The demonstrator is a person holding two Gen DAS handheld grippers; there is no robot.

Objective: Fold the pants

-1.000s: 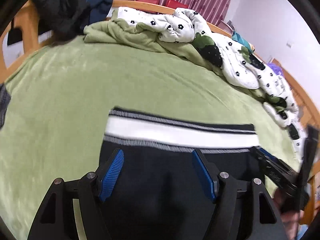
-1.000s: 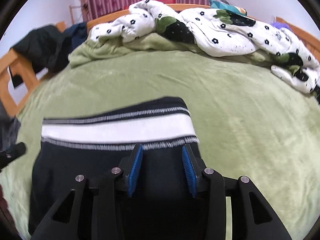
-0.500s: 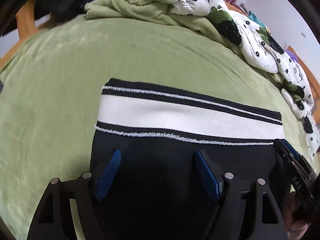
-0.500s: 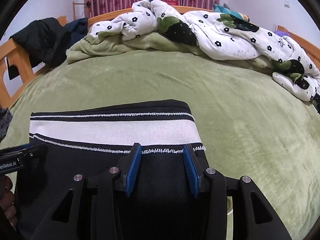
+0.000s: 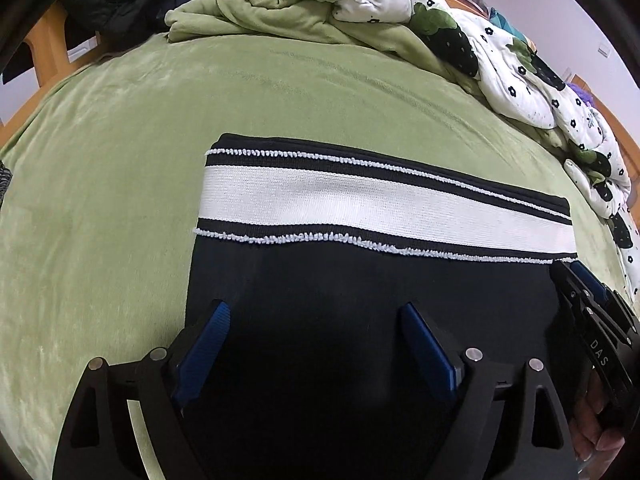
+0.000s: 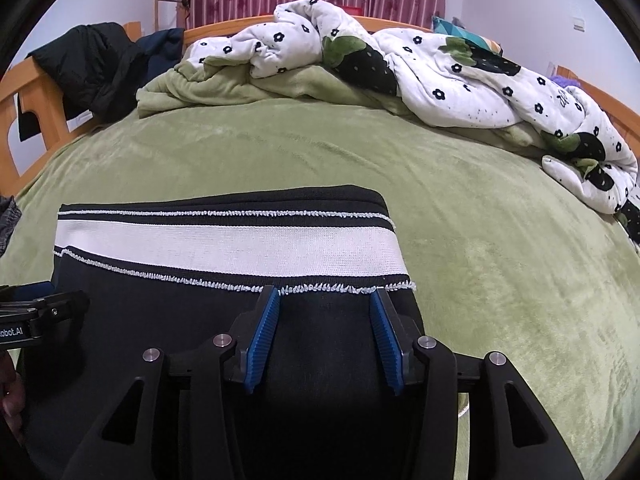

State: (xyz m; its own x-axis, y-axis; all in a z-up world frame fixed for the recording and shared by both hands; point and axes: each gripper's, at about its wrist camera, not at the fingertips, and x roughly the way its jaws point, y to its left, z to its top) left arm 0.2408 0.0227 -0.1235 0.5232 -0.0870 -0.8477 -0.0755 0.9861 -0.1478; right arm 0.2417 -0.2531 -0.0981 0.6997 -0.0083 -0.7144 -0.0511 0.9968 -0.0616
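Note:
Black pants (image 5: 360,300) with a white striped waistband (image 5: 360,204) lie flat on the green bed, waistband on the far side. My left gripper (image 5: 316,324) is open and hovers over the black cloth near the pants' left edge. My right gripper (image 6: 324,308) is open over the cloth just below the waistband (image 6: 224,244), near the pants' right edge. The pants also fill the lower right wrist view (image 6: 180,320). Each gripper shows at the other view's edge. Neither holds cloth.
A green fleece blanket (image 6: 480,240) covers the bed. A bunched white flowered duvet (image 6: 440,68) lies along the far side and right. Dark jackets (image 6: 92,64) hang on the wooden bed frame (image 6: 24,100) at left. Red curtains are behind.
Both grippers have lowered toward the pants and drawn slightly back; the waistband sits farther up in both views. Both stay open.

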